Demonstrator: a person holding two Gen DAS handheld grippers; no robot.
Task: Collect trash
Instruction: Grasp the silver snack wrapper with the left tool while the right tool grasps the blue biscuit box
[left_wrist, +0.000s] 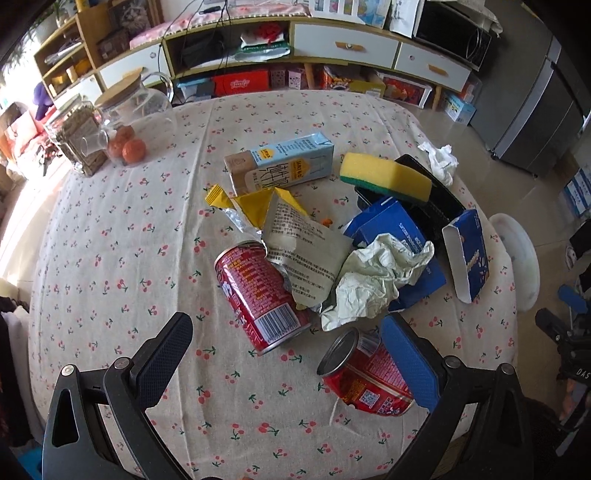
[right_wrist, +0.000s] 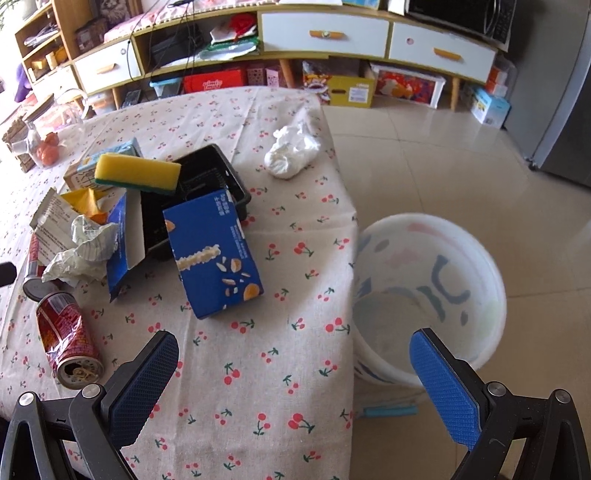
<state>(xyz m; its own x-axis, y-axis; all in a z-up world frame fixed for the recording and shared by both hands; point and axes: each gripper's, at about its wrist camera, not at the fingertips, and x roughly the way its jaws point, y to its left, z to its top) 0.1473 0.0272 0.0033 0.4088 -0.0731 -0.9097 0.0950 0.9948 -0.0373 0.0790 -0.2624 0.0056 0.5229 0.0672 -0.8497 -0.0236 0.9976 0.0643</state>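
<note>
The left gripper (left_wrist: 291, 336) has its fingers spread wide and holds nothing; it hangs over two dented red drink cans (left_wrist: 260, 297) lying on the cherry-print tablecloth (left_wrist: 110, 240). The right gripper (right_wrist: 295, 354) is also wide open and empty, between the table edge and the white plastic bucket (right_wrist: 480, 258) on the floor.

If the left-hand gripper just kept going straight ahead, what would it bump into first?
Probably the lying red can, which sits straight ahead of the open left gripper; the crumpled paper lies just beyond. Depth is hard to judge.
</note>
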